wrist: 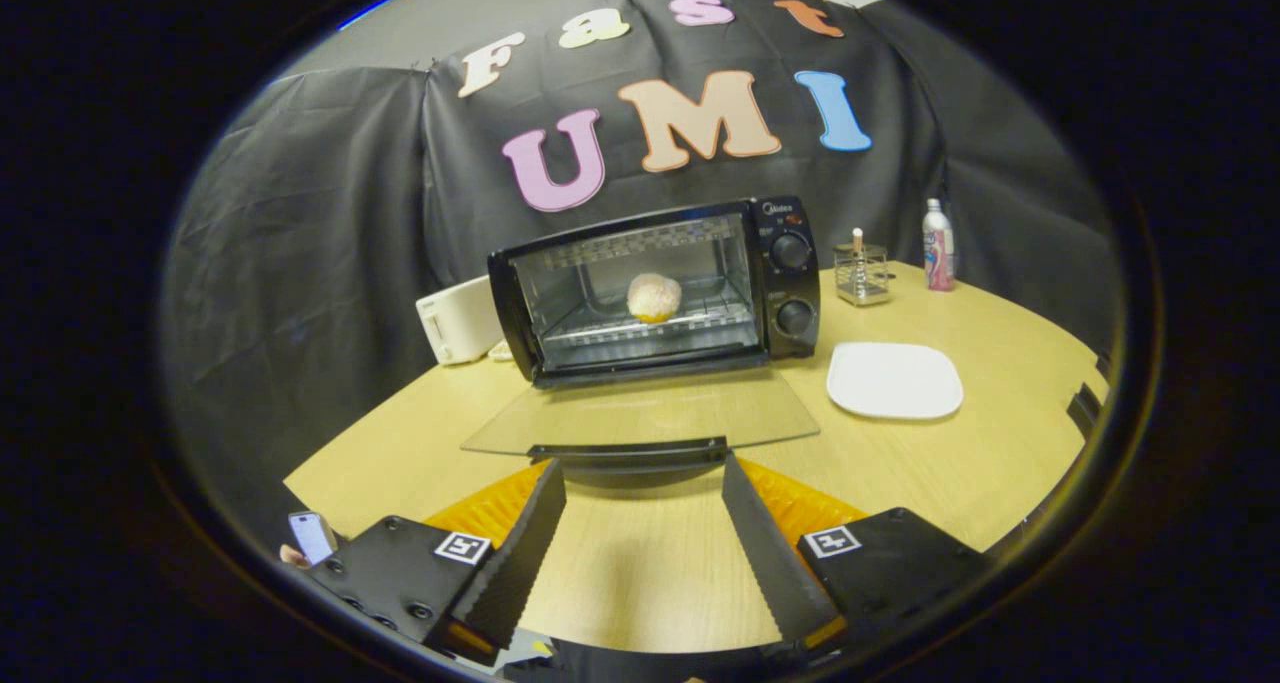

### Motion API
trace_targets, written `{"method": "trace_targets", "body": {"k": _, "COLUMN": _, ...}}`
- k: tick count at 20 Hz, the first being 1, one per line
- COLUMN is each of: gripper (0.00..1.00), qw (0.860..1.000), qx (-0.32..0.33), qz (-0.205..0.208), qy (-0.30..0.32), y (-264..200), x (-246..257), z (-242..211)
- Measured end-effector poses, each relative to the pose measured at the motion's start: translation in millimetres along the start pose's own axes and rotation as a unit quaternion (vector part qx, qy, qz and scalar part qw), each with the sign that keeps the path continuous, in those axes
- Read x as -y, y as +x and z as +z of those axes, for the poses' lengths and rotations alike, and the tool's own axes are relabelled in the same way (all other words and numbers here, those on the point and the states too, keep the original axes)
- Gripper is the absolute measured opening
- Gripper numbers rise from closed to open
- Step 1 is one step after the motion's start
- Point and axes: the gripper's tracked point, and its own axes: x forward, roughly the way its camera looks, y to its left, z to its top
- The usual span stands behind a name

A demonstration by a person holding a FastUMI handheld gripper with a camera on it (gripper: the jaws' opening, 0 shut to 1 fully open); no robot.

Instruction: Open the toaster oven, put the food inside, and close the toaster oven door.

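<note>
1. My claw (pixel 643 463) is spread wide, nothing between the fingers (pixel 520 553), just bare desk (pixel 400 453).
2. Fingertips sit right at the handle edge of the oven door (pixel 640 415); I can't tell if they touch it.
3. Toaster oven (pixel 655 288) is straight ahead, door fully down, glass lying flat toward me over the desk.
4. Food (pixel 654 297), a pale round bun, is inside on the rack, roughly centred.
5. The dropped door is the only thing between my fingers and the oven cavity.
6. White plate (pixel 894 380) is on the desk beside the door, on the side of the oven's knobs, apart from it, nothing on it.
7. Beyond the plate: a small clear holder (pixel 861 273) with a stick in it, then a pink-labelled bottle (pixel 938 246) near the desk's far edge.
8. White appliance (pixel 458 320) is tucked against the oven's other side, partly hidden by it.
9. A phone (pixel 312 536) shows next to the claw body on that same side.
</note>
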Motion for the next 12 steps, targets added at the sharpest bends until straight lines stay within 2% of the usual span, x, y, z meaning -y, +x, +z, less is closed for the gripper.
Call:
{"method": "trace_targets", "body": {"k": 7, "gripper": 0.98, "qw": 0.999, "qx": -0.032, "qz": -0.006, "qy": 0.001, "y": 23, "x": -7, "z": -32}}
{"method": "trace_targets", "body": {"k": 12, "gripper": 0.97, "qw": 0.999, "qx": -0.038, "qz": -0.011, "qy": 0.004, "y": 35, "x": -9, "z": -37}}
